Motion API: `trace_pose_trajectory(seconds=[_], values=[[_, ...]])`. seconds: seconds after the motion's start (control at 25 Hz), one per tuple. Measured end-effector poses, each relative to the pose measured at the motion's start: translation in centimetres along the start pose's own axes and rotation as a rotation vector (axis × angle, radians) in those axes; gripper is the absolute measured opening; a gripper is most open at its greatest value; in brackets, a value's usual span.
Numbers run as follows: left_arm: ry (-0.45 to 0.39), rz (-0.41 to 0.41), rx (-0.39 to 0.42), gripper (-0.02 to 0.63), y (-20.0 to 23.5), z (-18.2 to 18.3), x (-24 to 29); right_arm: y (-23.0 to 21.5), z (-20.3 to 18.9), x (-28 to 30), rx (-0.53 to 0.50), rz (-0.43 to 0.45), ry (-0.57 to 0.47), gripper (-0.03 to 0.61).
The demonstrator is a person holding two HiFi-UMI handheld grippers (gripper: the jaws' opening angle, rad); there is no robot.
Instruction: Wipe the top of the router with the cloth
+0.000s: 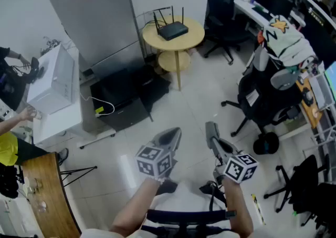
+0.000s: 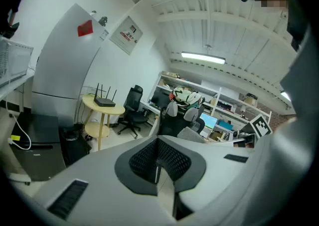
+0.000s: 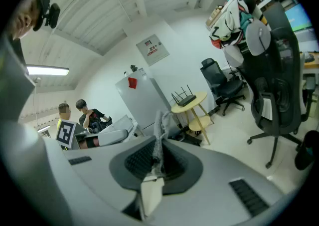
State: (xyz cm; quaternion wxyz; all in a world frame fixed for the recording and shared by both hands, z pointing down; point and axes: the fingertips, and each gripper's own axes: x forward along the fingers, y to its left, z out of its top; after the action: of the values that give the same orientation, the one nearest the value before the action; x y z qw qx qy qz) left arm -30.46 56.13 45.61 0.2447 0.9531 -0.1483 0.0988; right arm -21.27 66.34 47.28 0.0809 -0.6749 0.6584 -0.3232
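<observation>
Head view: router [image 1: 172,30] sits on the round yellow table [image 1: 195,38], upper centre of frame, well apart from both tools.
Tools in head view: left gripper [image 1: 169,138] lower centre, right gripper [image 1: 211,131] just to its right, both held low over the floor; cloth not made out from here.
Left gripper view: jaws pressed together with nothing between them; router shows small at middle left of the frame, far off.
Right gripper view: jaws pinching the grey cloth [image 3: 159,135], which stands up out of the pads as a narrow strip; a pale tab sits at the near end of the pads — tag or tool part, cannot tell.
Router in right gripper view: small, right of centre on the same table, antennas up, nowhere near the cloth.
Step in hand: approach — cloth is gripped, wiping not yet begun, by my read.
Next move calls for: closing in on the table and lowering the right gripper over the router's flat top so the cloth lies on the casing.
Watch: antennas stand at the back edge, so the stroke likely has to stay in front of them; the router looks light and may slide, and the empty left gripper could steady it.
</observation>
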Motion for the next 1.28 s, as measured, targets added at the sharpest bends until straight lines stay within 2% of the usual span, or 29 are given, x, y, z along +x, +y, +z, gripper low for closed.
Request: trace_pose_trajectory(seconds=[0.2,0.52,0.68,0.92,1.28], values=[[0.018,-0.024,-0.001,-0.005,2.2,0.6,-0.5,2.0,0.0,2.5,0.055,0.02,-0.041,0.038],[0.027,-0.028,0.004,-0.004,5.5,2.1,1.6,2.1,0.5,6.9,0.035,0.014,-0.009,0.037],[0.024,0.005,-0.011,-0.003,7.3,3.3,4.6,-0.3,2.4,9.5,0.044,0.031,0.001,0.038],[0.026,0.062,-0.011,-0.003,10.2,6.4,11.5,-5.1,7.8,15.3,0.052,0.092,0.016,0.037],[-0.004,0.131,-0.004,-0.005,10.8,10.9,21.9,-12.9,15.9,19.4,0.009,0.16,0.043,0.037]])
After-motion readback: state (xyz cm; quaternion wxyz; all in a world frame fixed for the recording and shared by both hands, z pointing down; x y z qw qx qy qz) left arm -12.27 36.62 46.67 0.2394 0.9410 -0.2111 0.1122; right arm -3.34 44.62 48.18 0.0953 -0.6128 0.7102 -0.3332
